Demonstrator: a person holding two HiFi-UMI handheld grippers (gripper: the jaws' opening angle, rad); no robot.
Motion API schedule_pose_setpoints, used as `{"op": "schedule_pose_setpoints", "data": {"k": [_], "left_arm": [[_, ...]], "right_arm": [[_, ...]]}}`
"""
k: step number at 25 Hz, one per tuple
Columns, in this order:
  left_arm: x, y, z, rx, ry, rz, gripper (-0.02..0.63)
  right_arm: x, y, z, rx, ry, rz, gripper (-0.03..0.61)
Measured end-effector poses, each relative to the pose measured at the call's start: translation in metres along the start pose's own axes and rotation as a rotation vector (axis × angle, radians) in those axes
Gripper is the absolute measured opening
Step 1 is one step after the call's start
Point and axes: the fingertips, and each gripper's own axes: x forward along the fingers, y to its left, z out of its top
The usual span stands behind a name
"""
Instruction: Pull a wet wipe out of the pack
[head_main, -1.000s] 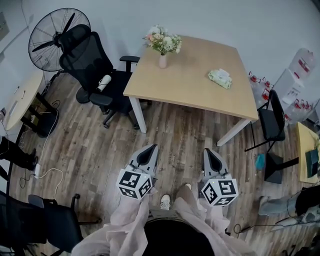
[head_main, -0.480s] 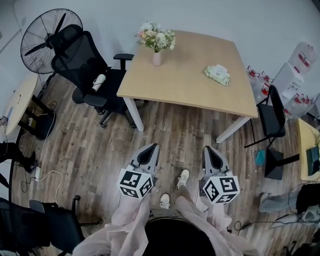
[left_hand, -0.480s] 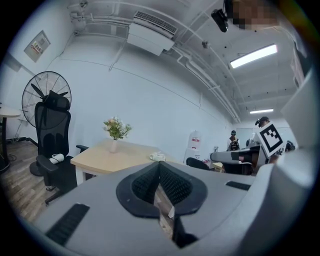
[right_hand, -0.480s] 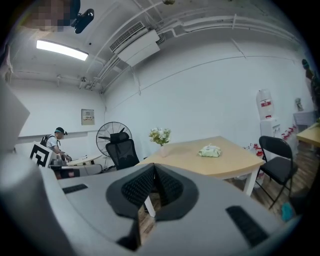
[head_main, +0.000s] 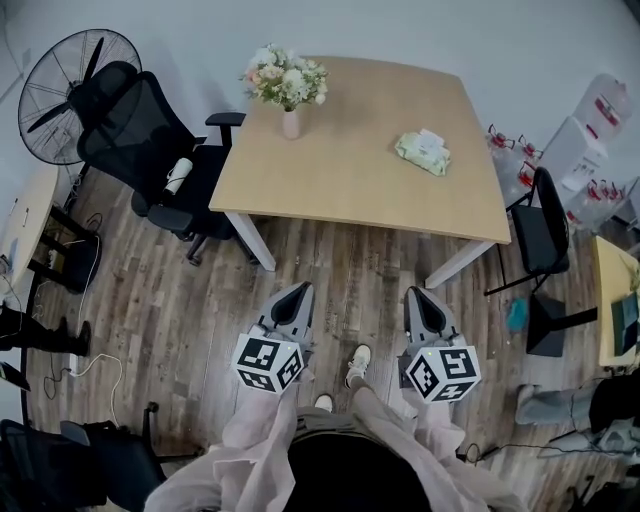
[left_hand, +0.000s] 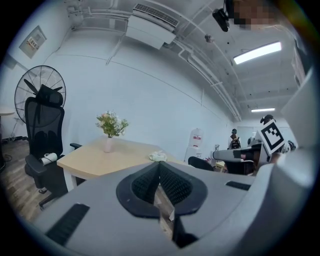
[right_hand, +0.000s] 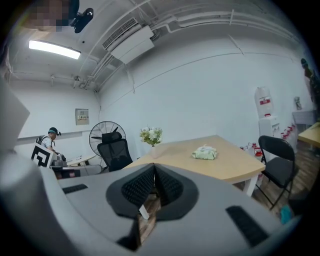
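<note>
I hold my left gripper (head_main: 297, 292) at the lower middle of the head view, over the wooden floor (head_main: 180, 290) and short of the table (head_main: 340, 170); its jaws are pressed together at the tips with nothing between them, as its own view shows plainly; my right gripper (head_main: 415, 296) sits to the right of it, level with it in the frame, and its jaws are likewise clenched on nothing; both point toward the top of the frame, at the table's near edge, and neither touches anything; one of my shoes (head_main: 357, 362) shows between the two grippers.

The wet wipe pack (head_main: 422, 153), pale green, lies flat on the tabletop, right of centre in the upper part of the frame; it is nearer the table's right edge than its left and well apart from both grippers; in the right gripper view it lies on the table right of centre, above and to the right of the closed tips; in the left gripper view it is a small pale shape just above the jaw tips.

A pink vase of flowers (head_main: 288, 95) stands near the table's upper left corner, well apart from the pack; a black office chair (head_main: 140, 135) stands left of the table, with a standing fan (head_main: 65, 85) beyond it in the upper left; a black folding chair (head_main: 545, 230) stands at the table's right.
</note>
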Motion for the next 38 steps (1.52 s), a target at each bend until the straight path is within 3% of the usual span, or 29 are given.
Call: {"op": "schedule_pose_setpoints", "data": {"k": [24, 38], "left_arm": [[0.144, -0.01, 0.024, 0.002, -0.033, 0.069, 0.01], [0.162, -0.019, 0.006, -0.027, 0.015, 0.096, 0.01]], "right_arm": [[0.094, -0.114, 0.047, -0.025, 0.004, 0.087, 0.012], [0.104, -0.139, 0.034, 0.002, 0.048, 0.103, 0.012]]}}
